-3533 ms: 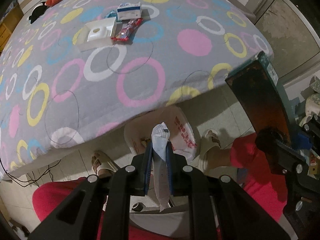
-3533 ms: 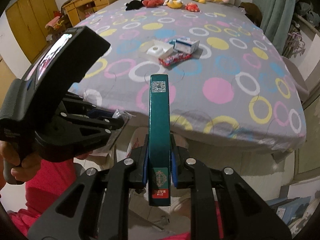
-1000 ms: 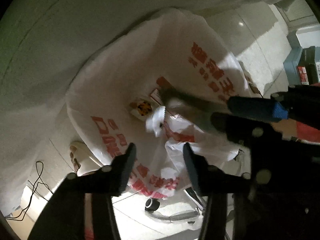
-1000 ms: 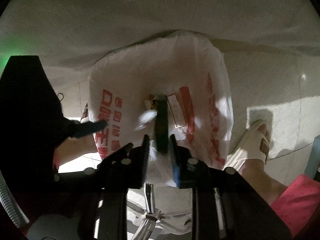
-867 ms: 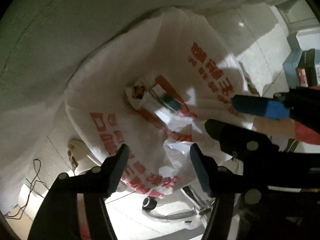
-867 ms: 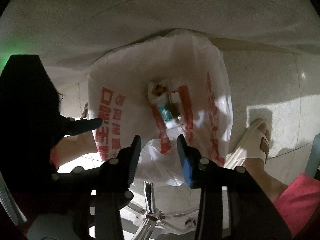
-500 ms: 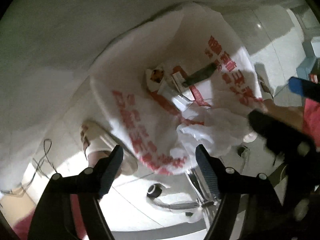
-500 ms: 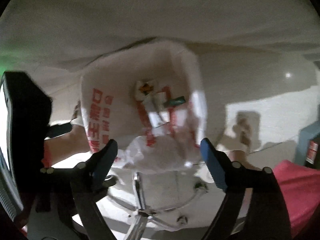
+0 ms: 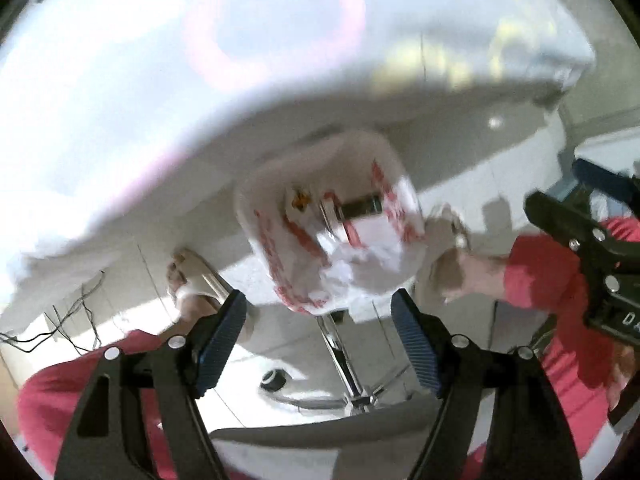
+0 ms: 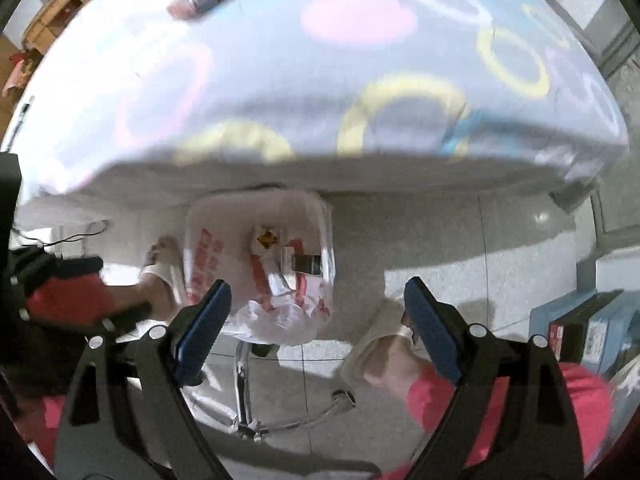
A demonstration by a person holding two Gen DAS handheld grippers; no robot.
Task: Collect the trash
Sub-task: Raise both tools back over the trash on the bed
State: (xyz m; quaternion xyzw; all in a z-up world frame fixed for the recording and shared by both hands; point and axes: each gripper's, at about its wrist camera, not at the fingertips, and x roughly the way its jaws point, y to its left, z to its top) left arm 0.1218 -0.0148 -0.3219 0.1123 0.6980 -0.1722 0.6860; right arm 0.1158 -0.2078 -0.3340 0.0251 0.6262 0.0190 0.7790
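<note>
Both the left gripper [image 9: 320, 320] and the right gripper [image 10: 316, 308] hang with jaws spread wide and nothing between them. Below them on the floor, beside the bed [image 10: 320, 80], stands the white plastic bag [image 10: 208, 248] with red print. Inside it lie a dark green box [image 10: 308, 265] and several wrappers [image 10: 265, 237].

Nothing fully legible, both views motion-blurred. Plastic bag [image 10: 256, 264] carries large red printed characters down its side, looks like Chinese script, can't read any of them; same red print shows on it in the left wrist view [image 9: 332, 240]. Right gripper body [image 9: 612, 312] has white lettering at the frame edge, "D" clear, next letter cut off. Boxes [image 10: 580, 328] on the floor have a red label, text too small to make out.
</note>
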